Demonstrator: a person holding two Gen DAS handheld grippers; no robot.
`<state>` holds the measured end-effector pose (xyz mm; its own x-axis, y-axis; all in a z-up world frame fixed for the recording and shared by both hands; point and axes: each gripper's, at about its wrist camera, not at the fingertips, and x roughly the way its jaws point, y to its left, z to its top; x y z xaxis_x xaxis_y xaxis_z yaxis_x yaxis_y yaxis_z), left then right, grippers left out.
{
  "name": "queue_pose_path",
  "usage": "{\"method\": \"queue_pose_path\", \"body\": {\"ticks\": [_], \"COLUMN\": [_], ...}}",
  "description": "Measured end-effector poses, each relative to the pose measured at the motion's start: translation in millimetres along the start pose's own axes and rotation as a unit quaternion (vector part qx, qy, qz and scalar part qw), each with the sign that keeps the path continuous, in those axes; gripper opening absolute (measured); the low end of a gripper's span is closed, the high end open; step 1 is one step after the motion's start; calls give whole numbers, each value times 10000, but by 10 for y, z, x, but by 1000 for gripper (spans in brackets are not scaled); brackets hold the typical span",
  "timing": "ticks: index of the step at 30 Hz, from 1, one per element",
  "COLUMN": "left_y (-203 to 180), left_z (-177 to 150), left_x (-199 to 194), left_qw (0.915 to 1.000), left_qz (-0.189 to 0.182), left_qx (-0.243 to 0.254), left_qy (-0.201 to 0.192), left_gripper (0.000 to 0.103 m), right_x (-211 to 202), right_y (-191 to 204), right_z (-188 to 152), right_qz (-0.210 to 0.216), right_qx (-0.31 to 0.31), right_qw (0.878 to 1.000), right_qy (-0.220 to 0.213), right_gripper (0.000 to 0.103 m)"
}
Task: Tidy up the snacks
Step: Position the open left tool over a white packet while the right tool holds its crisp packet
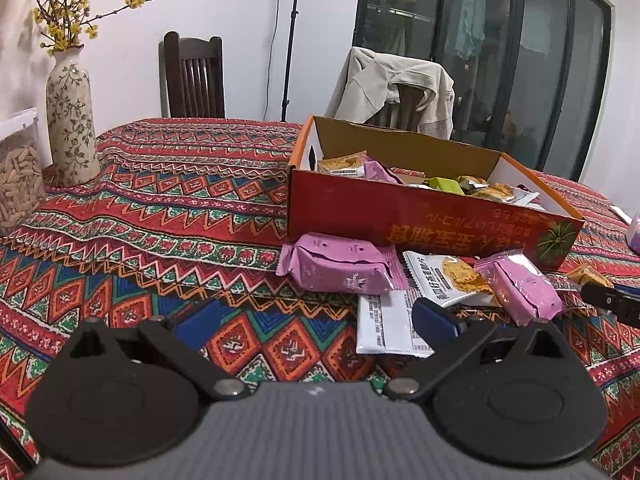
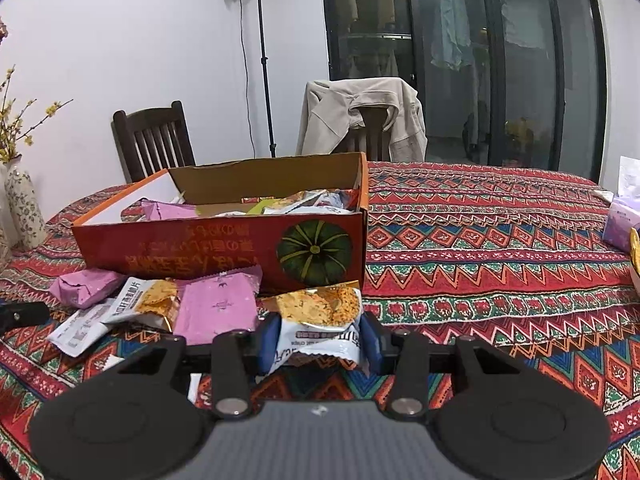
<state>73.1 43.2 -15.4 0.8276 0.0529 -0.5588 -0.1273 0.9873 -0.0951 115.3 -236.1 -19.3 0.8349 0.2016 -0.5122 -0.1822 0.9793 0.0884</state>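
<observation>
A red cardboard box (image 1: 400,216) (image 2: 200,248) with several snack packets inside stands on the patterned tablecloth. In front of it lie loose packets: a purple one (image 1: 340,266) (image 2: 86,286), a white cracker packet (image 1: 448,280) (image 2: 148,300), another purple one (image 1: 524,286) (image 2: 218,306) and a flat white sachet (image 1: 386,326) (image 2: 78,330). My right gripper (image 2: 318,342) is shut on a white cracker packet (image 2: 318,314), just in front of the box. My left gripper (image 1: 316,320) hovers open over the cloth, nothing between its blue fingers (image 1: 434,316), left of the loose packets.
A floral vase (image 1: 72,120) (image 2: 24,208) and a clear jar of seeds (image 1: 18,176) stand at the left. A tissue pack (image 2: 622,216) sits at the right edge. Two chairs stand behind the table, one draped with a beige jacket (image 1: 394,84) (image 2: 360,116).
</observation>
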Motion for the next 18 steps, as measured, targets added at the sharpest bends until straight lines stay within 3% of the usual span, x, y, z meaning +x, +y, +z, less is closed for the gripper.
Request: {"method": "queue_pose_path", "body": {"ticks": [18], "left_y": [19], "left_z": [-10], "left_x": [8], "left_qw": [9999], "left_qz": [-82], "left_qx": [-74], "left_qy": [20], "left_gripper": [103], "right_x": [21], "right_y": [11], "right_z": [-10], "right_qz": [-26], "right_qx": [-38], "right_qw": [10000], "right_qy": [30], "right_gripper": [42]}}
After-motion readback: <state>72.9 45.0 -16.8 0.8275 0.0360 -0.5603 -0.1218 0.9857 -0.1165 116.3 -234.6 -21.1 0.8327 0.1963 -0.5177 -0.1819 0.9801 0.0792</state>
